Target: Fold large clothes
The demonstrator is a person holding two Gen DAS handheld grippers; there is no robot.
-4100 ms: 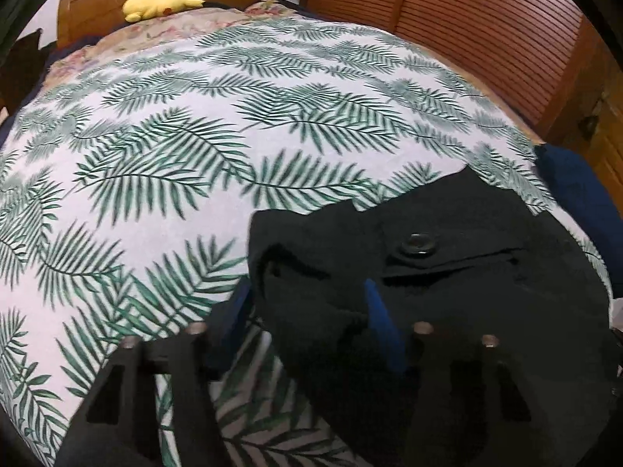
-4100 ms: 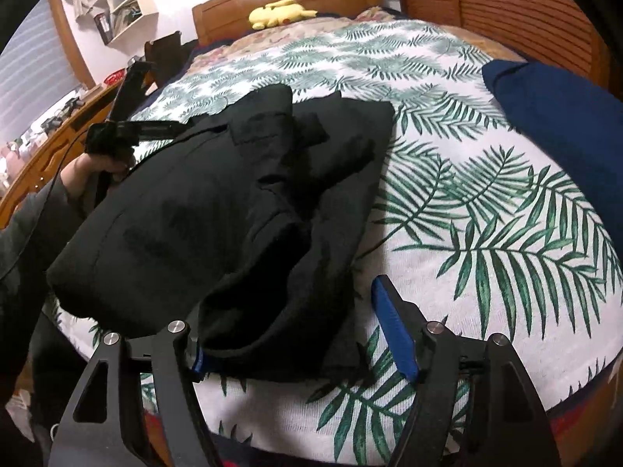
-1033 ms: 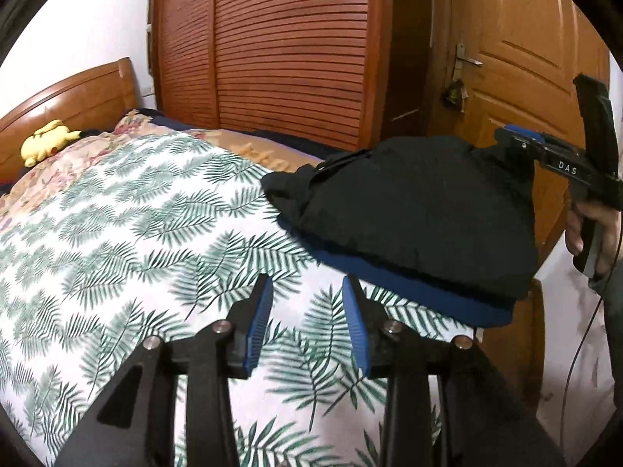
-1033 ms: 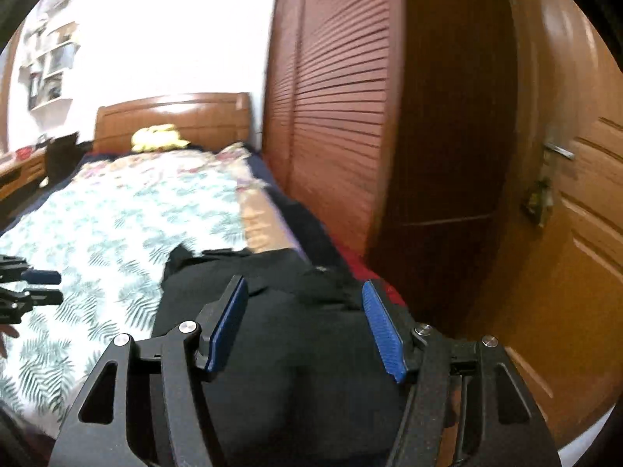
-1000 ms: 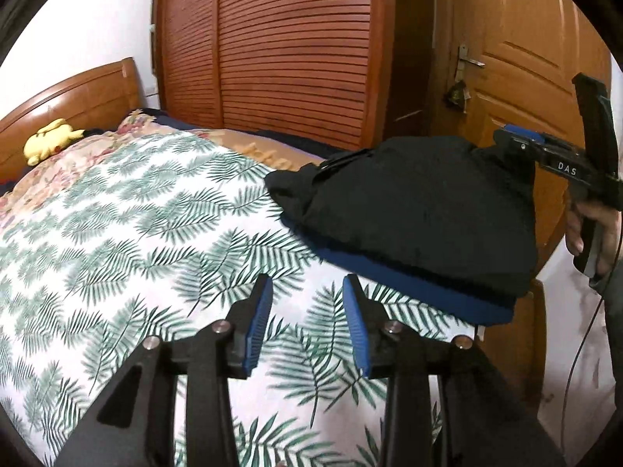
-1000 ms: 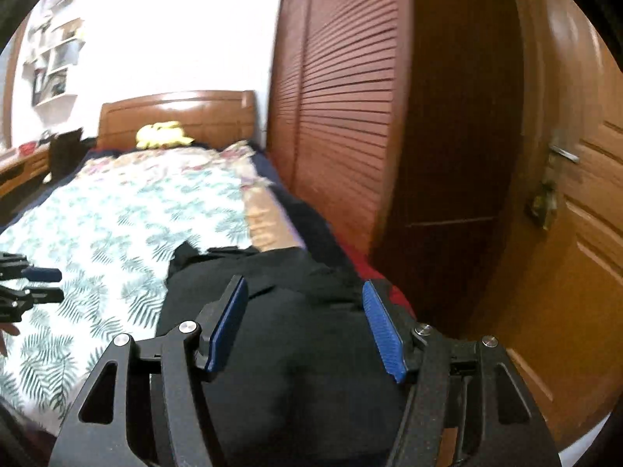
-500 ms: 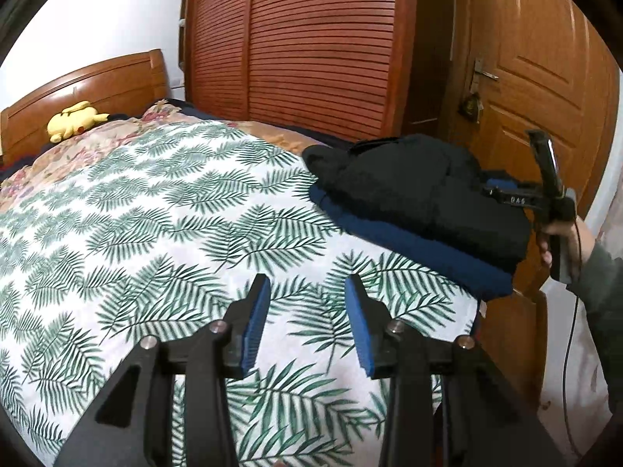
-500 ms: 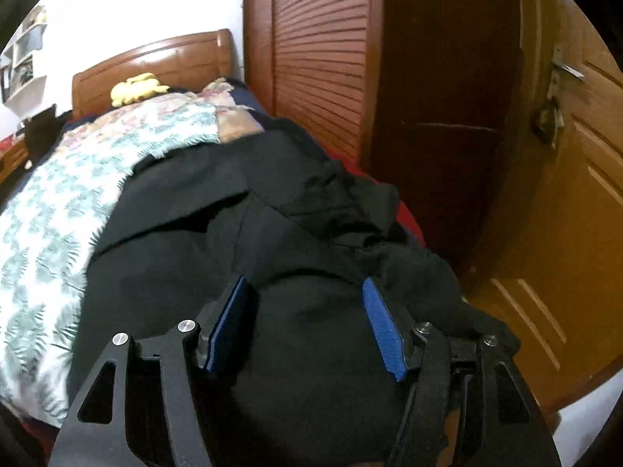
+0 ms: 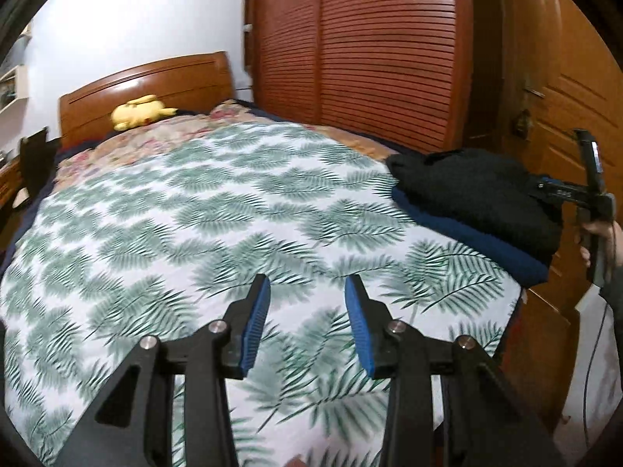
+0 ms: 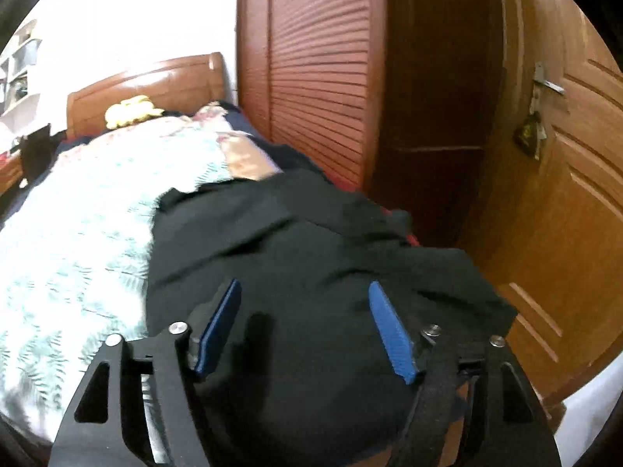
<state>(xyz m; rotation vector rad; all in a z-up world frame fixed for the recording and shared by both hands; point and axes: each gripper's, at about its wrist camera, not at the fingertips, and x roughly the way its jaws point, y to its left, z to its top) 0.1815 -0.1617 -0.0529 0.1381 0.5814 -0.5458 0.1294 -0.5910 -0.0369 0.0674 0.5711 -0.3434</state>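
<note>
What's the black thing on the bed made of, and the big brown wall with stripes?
The black garment looks like soft matte cloth: it creases and slumps. The slatted wardrobe door looks like glossy varnished wood, though the finish could be laminate.

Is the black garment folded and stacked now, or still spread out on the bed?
Folded. The black garment lies as a compact bundle on top of a folded blue garment at the corner of the bed, not spread out.

2 folded garments (image 9: pixel 479 198), 1 plush toy (image 9: pixel 138 111), 2 tongs (image 9: pixel 305 292).
</note>
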